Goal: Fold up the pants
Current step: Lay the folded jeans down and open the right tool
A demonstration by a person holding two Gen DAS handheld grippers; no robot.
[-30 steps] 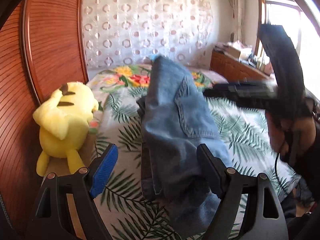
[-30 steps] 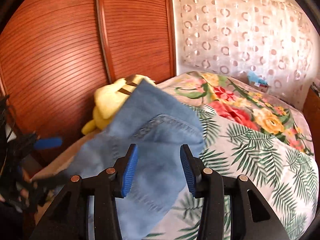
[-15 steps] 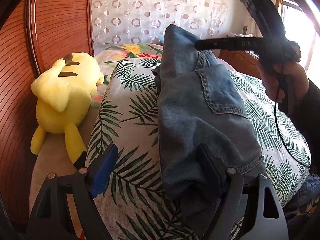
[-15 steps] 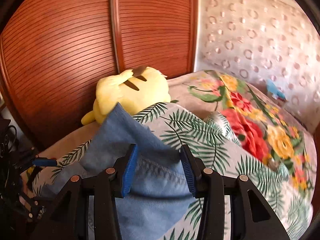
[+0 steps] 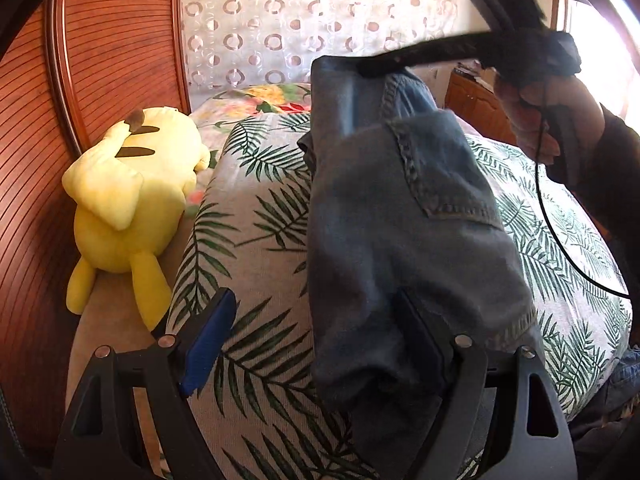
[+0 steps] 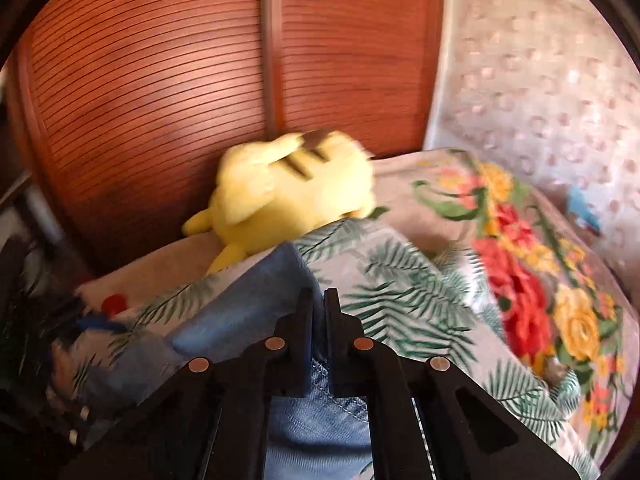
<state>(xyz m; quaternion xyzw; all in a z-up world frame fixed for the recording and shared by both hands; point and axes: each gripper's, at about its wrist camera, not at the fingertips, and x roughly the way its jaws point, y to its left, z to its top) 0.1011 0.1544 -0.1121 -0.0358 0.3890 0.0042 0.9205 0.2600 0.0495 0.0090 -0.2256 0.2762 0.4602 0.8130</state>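
Note:
Blue denim pants (image 5: 400,216) lie in a long bundle on the leaf-print bed (image 5: 260,248), back pocket up. My left gripper (image 5: 316,340) is open at the near end; the pants drape over its right finger (image 5: 424,332), and the blue left pad (image 5: 208,344) is bare. My right gripper (image 6: 319,312) is shut on the far edge of the pants (image 6: 248,320), with denim pinched between the jaws. It also shows in the left wrist view (image 5: 372,66), clamped on the far end.
A yellow plush toy (image 5: 128,200) lies against the wooden slatted wardrobe (image 5: 100,60) at the bed's left edge. A floral blanket (image 6: 532,248) covers the far bed. A patterned curtain (image 5: 300,20) hangs behind. A wooden dresser (image 5: 476,108) stands at right.
My right gripper has closed from open onto the far end of the pants. The pants have come lower onto the bed. The left gripper has stayed open.

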